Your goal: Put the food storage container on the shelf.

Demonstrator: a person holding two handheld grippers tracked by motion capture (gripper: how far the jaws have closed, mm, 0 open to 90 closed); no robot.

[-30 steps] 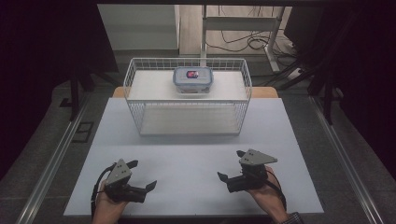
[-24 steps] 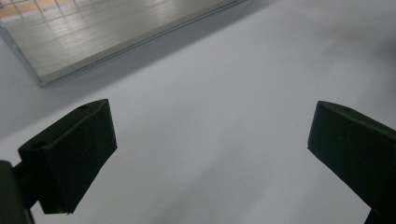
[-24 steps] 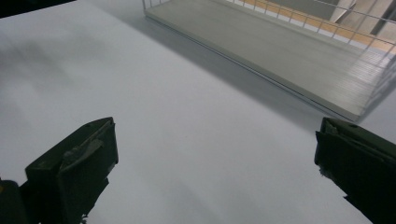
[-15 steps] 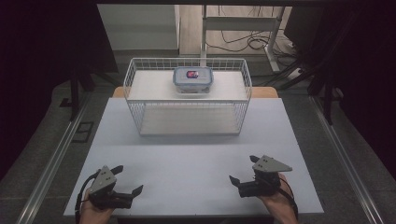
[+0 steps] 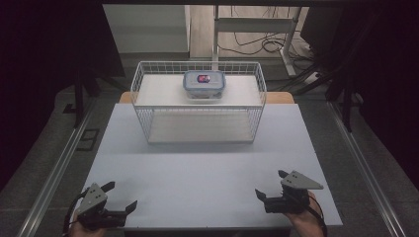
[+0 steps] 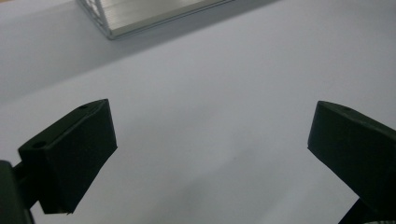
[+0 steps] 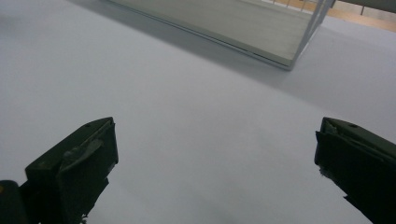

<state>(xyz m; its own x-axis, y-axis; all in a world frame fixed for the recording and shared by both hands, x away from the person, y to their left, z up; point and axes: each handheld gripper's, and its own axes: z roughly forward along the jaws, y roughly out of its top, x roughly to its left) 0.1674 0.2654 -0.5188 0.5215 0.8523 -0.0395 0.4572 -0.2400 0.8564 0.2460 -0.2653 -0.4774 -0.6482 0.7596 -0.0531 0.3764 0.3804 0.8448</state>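
Both jaws gape wide on the left hand-held gripper (image 5: 121, 208) and right hand-held gripper (image 5: 269, 193), near desk (image 5: 207, 173) edge. Far off, the lidded container (image 5: 204, 84) sits atop the wire basket (image 5: 148, 116); a careless reach could knock it off.

Pale grey-white desk (image 5: 207, 173) in the middle – bare matte top, evenly lit, soft shadows. Around the desk a grey carpeted floor (image 5: 44, 163); metal rails (image 5: 54, 173) run along the floor on both sides of the desk. Beyond the desk's far edge a lighter floor strip with black cables (image 5: 257, 47) and a white metal frame leg (image 5: 216, 29). Left and right of the desk the room goes dark – black drapes or panels (image 5: 44, 44), details unclear.
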